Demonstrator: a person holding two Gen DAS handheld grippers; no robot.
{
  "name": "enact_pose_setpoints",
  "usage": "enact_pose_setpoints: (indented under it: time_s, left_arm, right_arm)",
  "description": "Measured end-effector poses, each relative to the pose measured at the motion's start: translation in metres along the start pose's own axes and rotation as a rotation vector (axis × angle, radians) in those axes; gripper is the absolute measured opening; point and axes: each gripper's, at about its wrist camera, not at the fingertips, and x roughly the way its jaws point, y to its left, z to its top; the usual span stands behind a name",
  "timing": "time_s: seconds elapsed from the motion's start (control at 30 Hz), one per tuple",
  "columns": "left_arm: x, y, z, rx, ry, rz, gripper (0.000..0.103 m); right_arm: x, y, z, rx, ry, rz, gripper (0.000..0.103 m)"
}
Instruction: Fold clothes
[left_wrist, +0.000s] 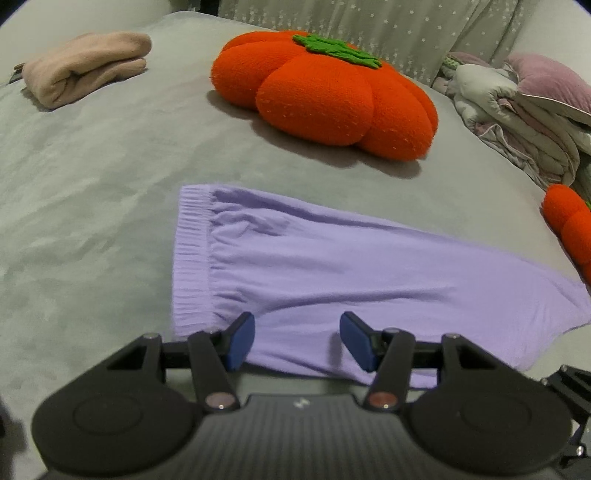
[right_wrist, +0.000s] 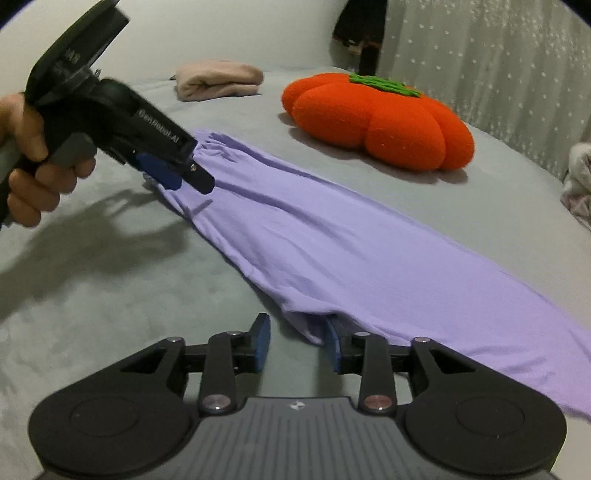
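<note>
1. Purple trousers (right_wrist: 332, 236) lie flat along the grey bed cover (left_wrist: 92, 206), already doubled leg on leg. The elastic waistband sits centre-left of the left wrist view, and the legs run toward the right edge. Laid out this straight, they look ready for a crosswise fold.
2. Left gripper (left_wrist: 297, 339), bottom centre of its own view, hovers over the near edge of the cloth just beside the waistband. Jaws stand about half open. Nothing is pinched; cloth shows in the gap below them.
3. In the right wrist view a hand (right_wrist: 26, 158) holds that gripper at upper left, tips down at the waistband end.
4. Right gripper (right_wrist: 297, 343) sits bottom centre, at the near edge partway down the legs. Jaws stand narrowly apart; the right pad meets a small hanging fold, the left pad is clear. No firm grip, by my reading.
5. Each hand near one stretch of the same edge suggests both are about to pinch it.
6. Upper frame: orange pumpkin cushion (left_wrist: 325, 92) and a folded beige garment (left_wrist: 85, 66), well apart from the trousers.
</note>
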Motion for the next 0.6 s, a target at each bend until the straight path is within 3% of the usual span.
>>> enact_pose_setpoints:
  time_s: [0.13, 0.33, 0.5, 0.6]
  left_arm:
    - [-0.002, 0.014, 0.005, -0.035, 0.008, 0.004, 0.053]
    - [-0.004, 0.024, 0.009, -0.082, 0.016, -0.027, 0.052]
    - [-0.005, 0.024, 0.01, -0.084, 0.014, -0.029, 0.052]
    - [-0.008, 0.023, 0.01, -0.077, 0.01, -0.03, 0.053]
  right_arm:
    - [0.0, 0.004, 0.005, -0.052, -0.028, -0.003, 0.041]
    - [0.009, -0.009, 0.002, 0.056, -0.02, 0.128, 0.04]
    - [0.008, -0.018, -0.008, 0.137, -0.042, 0.135, 0.01]
    - [0.002, -0.024, -0.013, 0.181, -0.074, 0.165, 0.008]
